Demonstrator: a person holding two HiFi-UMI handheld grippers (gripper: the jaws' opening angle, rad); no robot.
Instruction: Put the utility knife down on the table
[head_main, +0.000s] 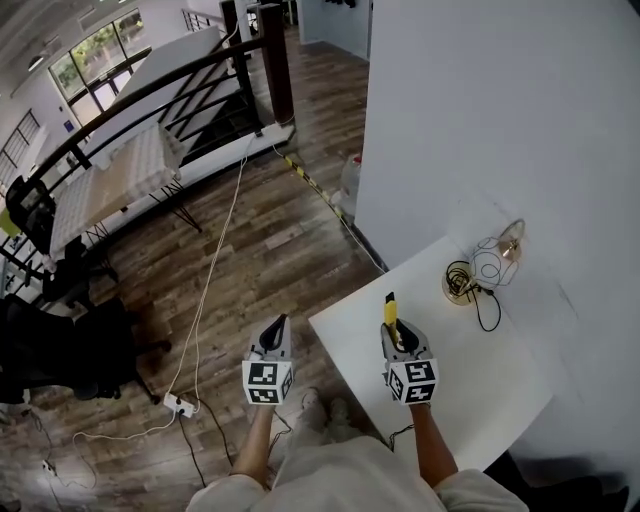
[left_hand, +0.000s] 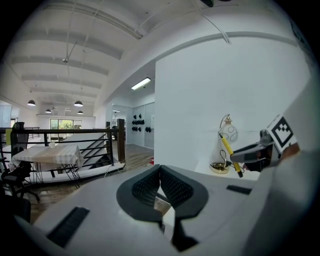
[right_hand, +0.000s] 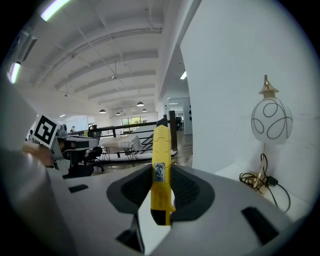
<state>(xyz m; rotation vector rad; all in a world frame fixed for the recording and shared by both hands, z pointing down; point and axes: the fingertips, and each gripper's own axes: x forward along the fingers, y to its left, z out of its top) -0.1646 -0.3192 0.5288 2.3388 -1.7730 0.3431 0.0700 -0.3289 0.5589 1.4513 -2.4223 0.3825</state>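
Right gripper (right_hand: 162, 195) has its jaws clamped on the yellow utility knife (right_hand: 161, 167), blade end jutting out ahead; knife is up in the grip, over the near left corner of the white bench (head_main: 480, 385), not lying on it; left gripper (left_hand: 160, 172) hangs beside the bench over the wooden floor (head_main: 250, 250), jaws closed together on nothing; wire-globe lamp (head_main: 497, 262) stands further back by the wall.
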